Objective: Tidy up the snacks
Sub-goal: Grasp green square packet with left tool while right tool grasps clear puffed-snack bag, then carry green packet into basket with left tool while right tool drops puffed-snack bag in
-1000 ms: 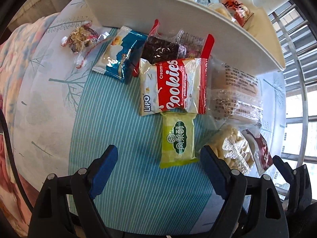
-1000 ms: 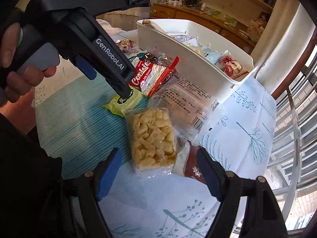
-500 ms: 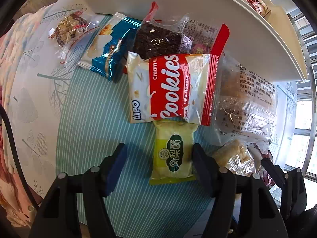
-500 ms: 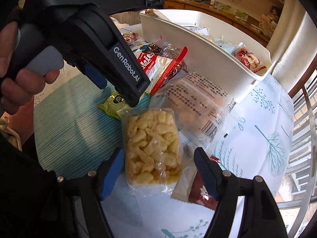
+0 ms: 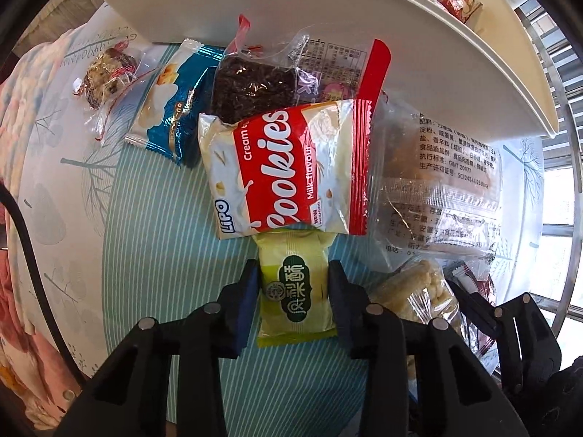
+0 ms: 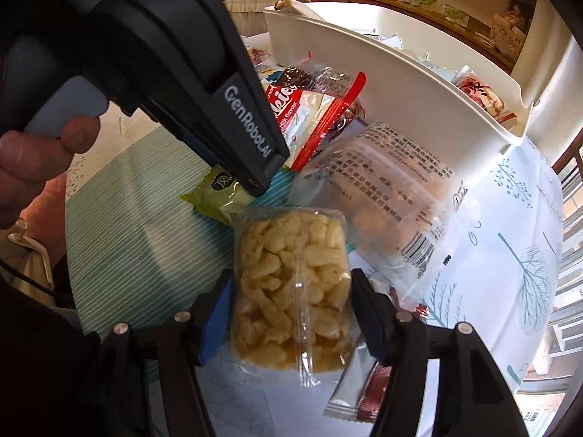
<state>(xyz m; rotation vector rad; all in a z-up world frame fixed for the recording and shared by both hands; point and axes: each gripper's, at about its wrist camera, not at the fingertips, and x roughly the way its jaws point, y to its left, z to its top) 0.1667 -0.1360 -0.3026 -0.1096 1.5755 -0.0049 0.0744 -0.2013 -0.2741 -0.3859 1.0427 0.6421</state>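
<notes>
Bright daylight comes in from the window [image 5: 561, 196] on the right. The shiny cookies pack [image 5: 288, 171] has white glare. Edges bend round and go dark. Close black parts look a bit blurry.

Green pastry packet [image 5: 296, 291] lies flat, near; clear puffed-snack pack [image 6: 291, 291] flat to its right.

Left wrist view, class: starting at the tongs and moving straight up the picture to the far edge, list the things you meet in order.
Green packet → Cookies pack → dark snack bag → white bin.
</notes>
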